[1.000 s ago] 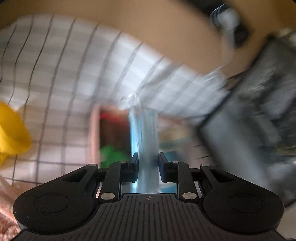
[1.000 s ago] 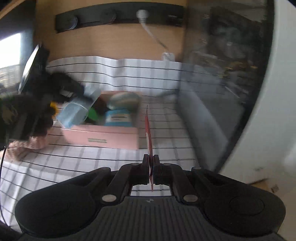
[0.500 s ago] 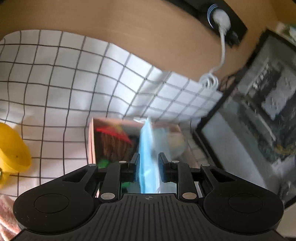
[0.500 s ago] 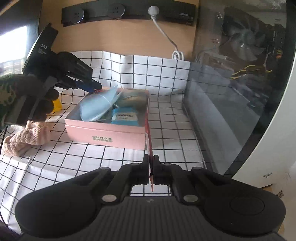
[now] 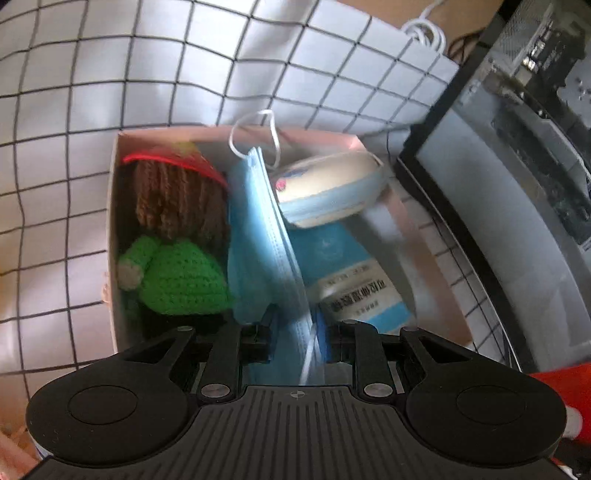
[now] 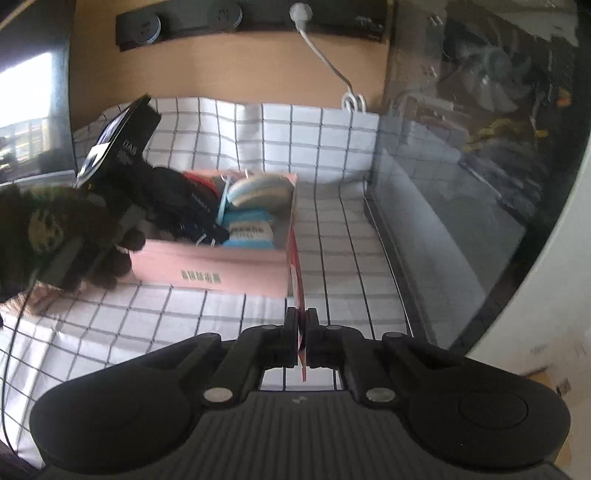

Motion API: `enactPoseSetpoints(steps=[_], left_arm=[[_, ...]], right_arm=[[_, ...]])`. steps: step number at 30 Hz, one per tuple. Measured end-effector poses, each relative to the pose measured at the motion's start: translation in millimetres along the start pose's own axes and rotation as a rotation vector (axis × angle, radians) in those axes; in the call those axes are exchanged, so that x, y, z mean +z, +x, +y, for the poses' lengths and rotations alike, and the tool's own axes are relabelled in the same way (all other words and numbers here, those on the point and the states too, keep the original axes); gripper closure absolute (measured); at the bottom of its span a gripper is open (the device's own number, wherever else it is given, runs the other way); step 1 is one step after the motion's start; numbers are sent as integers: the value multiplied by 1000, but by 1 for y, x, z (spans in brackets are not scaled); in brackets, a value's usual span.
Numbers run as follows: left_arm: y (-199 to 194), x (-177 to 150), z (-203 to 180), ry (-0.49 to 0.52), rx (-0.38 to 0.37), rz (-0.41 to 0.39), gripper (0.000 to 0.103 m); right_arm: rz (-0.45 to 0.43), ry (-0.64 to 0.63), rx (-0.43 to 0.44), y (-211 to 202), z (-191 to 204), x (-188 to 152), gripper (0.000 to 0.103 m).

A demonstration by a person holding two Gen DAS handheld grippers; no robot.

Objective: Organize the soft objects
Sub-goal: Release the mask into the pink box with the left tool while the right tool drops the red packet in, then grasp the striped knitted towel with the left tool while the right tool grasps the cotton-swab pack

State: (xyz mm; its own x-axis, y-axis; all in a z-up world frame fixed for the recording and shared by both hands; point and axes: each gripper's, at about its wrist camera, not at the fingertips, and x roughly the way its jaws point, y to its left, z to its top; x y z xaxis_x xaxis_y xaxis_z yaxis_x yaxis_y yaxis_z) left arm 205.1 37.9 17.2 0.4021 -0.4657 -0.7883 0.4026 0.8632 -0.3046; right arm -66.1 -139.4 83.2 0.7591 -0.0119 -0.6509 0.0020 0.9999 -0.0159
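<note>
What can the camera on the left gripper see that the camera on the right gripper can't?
Only the left wrist view shows the crocheted doll in a green sweater lying inside the pink cardboard box, and the blue face mask pinched in the left gripper.

Only the right wrist view shows the black wall socket strip, the gloved hand holding the left gripper, and the right gripper shut on the box's red lid flap.

Both show the box, the round blue-and-cream pouch, the blue printed packet and the checked cloth.
</note>
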Motion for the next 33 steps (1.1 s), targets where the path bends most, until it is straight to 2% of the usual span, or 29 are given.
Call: enactPoseSetpoints(steps=[4,8,10,12,14,16,17,18,20,23,24,26,28,31,33], left_arm=[[-39,-12,7,-51,-36,-100,79],[-103,-47,15,-91,11,-224,79],[-128,-71,22,-144,38,-255,79],[-146,-93,31,-195,66,-261,79],[-162,-117,40,-242,107,-267,79],[-178,-141,51,-272,170,-276,79],[-184,-151,55,-281,207,-276,79],[-189,-160,60,-290,245,-271,79],[-198,-178,70,-322,308,-255,79],[-207,-199,83,-361,344,-245,79],[-208,-202,85,-357,355,-240,79],[-210,-204,87,-317,371,-231,79],[-213,-197,87,-262,380,-244,79],[-219,-183,89,-165,385,-259,79],[-222,-172,95,-158,389,-270,79]], right_arm=[[-28,20,71,12,0,28,100],[-88,59,221,35,16,73,100],[-105,113,322,53,24,95,100],[-107,165,367,76,28,109,99],[-98,167,288,98,33,112,91],[-82,132,185,115,34,105,76],[-111,129,111,119,31,99,67],[-104,120,82,122,28,93,61],[-91,98,40,123,23,81,58],[-72,64,23,114,20,64,48],[-71,55,20,109,20,60,41],[-80,30,15,98,25,52,39],[-93,-7,15,83,32,43,38],[-110,-82,37,63,49,30,27],[-118,-147,68,53,61,22,22]])
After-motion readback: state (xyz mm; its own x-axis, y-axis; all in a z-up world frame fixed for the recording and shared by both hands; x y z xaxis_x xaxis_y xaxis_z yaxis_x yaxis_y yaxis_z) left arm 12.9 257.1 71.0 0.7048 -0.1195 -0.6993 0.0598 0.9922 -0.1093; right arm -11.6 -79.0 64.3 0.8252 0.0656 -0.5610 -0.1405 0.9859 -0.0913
